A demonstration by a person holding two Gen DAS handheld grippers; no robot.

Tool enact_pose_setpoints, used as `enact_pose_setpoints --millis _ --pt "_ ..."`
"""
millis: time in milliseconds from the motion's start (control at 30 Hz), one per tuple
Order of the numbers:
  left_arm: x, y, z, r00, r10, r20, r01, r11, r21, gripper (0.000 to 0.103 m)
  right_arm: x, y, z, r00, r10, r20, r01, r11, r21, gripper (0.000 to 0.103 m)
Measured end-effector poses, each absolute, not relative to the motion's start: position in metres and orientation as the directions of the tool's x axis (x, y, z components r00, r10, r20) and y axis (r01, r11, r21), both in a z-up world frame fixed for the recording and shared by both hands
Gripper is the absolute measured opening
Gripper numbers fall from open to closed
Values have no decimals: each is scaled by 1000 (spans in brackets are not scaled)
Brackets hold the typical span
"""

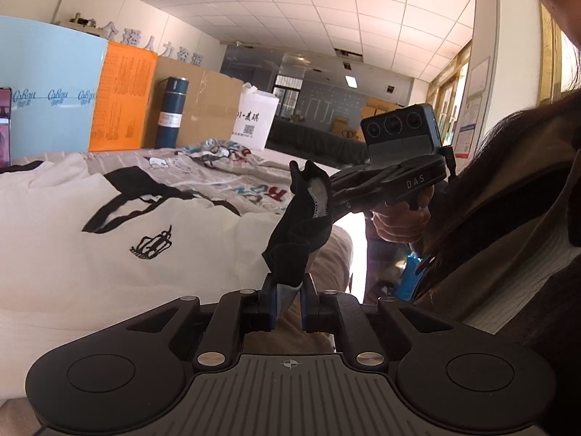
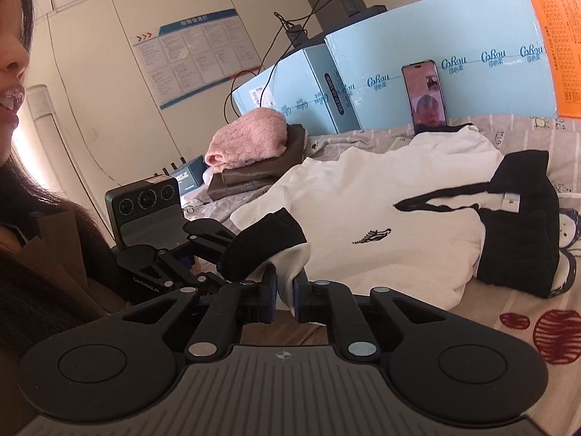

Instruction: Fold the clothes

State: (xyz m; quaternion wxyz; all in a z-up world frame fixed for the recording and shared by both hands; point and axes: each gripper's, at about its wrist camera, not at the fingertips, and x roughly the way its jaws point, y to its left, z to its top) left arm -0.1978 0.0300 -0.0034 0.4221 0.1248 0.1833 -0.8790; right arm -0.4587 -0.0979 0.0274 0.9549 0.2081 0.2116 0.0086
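Both claws, left claw [image 1: 287, 292] and right claw [image 2: 283, 290], pinch the black cuff [image 1: 305, 214] of the white sweatshirt [image 2: 381, 218] spread on the bed [image 2: 490, 312], collar toward 3 o'clock, body lengthwise across the right view; next, probably, the sleeve fold inward.

The left gripper [image 1: 287, 287] and the right gripper [image 2: 285, 287] were both pinched tight, close together, each pointing a little down.
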Motion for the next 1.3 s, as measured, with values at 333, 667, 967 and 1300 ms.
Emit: enact_pose_setpoints --millis 333,667,967,1300 --pt "-183 60 11 -526 -791 -312 850 -482 -210 67 -468 -90 57 932 47 -360 61 957 282 64" --pt "-79 59 46 104 -940 -324 976 160 -150 86 -326 -159 50 876 265 -403 -78 902 424 78" --pt "26 -5 54 312 -814 -490 935 354 8 85 -184 -156 12 717 437 -543 -192 873 448 78" --pt "31 7 40 308 -833 -459 939 343 8 86 -147 -139 -8 649 506 -567 -229 842 489 80"
